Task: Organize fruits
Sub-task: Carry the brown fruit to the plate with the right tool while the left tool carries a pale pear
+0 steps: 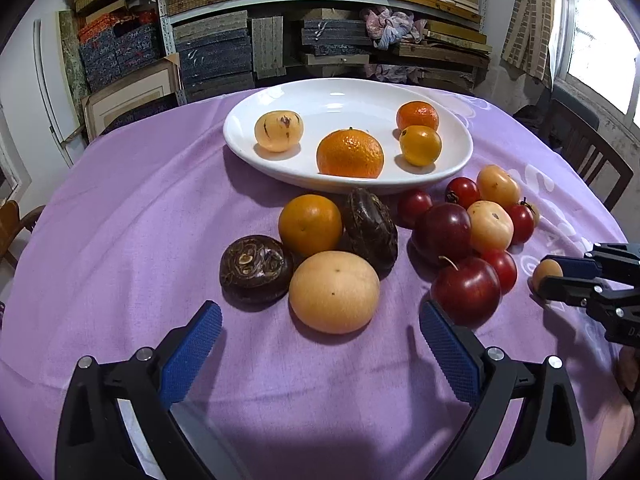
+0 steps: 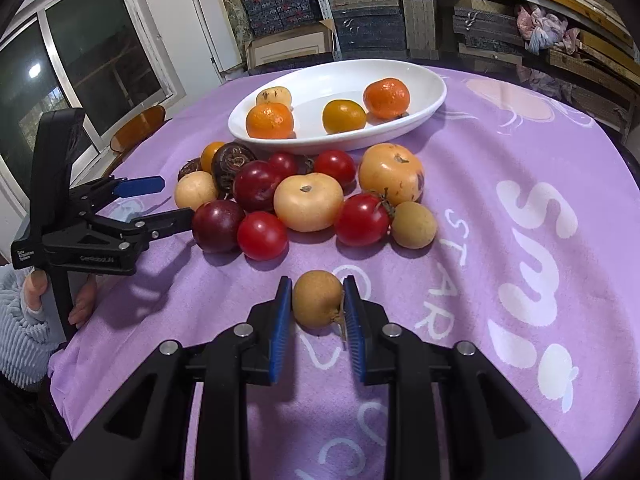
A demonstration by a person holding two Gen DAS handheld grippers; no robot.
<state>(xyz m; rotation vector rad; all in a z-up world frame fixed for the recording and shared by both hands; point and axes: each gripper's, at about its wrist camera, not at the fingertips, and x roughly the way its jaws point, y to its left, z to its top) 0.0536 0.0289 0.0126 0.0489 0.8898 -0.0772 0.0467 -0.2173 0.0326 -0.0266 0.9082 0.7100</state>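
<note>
Our right gripper clasps a small brown fruit on the purple cloth, just short of the fruit pile; its stem points toward the right pad. Our left gripper gapes wide before a pale round fruit.

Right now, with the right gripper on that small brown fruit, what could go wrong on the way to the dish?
1. The right gripper pinches the small brown fruit only near the pad tips; it may slip out when lifted.
2. The red tomato and the tan fruit lie directly ahead; a low carry could send them rolling.
3. The white dish already holds four fruits; a drop might knock them.
</note>
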